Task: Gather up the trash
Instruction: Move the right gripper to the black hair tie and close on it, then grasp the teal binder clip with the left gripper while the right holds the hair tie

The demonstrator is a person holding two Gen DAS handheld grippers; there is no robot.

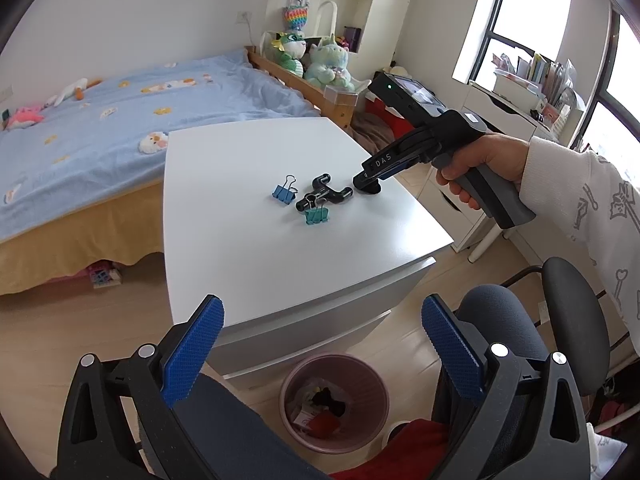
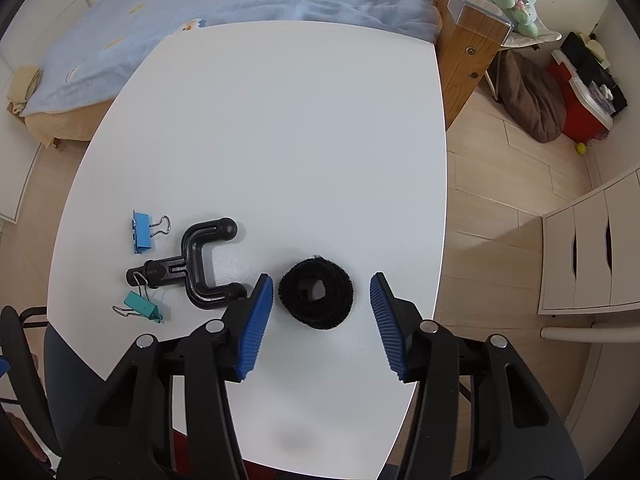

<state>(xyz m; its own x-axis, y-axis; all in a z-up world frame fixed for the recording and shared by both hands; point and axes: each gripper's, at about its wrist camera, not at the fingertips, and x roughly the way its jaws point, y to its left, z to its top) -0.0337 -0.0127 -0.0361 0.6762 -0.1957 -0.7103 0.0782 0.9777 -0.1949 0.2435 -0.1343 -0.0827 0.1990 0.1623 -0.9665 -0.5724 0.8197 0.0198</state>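
Observation:
A black fuzzy ring (image 2: 316,294) lies on the white table (image 2: 280,140) near its right edge. My right gripper (image 2: 322,294) is open, its blue pads on either side of the ring, just above the table; from the left wrist view it hangs over the ring (image 1: 370,188). Left of it lie a black Y-shaped plastic part (image 2: 200,268), a blue binder clip (image 2: 143,232) and a teal binder clip (image 2: 142,307). My left gripper (image 1: 322,320) is open and empty, held above the table's near edge and a pink trash bin (image 1: 334,400) on the floor.
The bin holds some wrappers and dark scraps. A bed with a blue blanket (image 1: 120,112) stands behind the table. A dark office chair (image 1: 568,320) is at the right. White drawers (image 2: 592,248) and a wooden bedpost (image 2: 468,60) flank the table.

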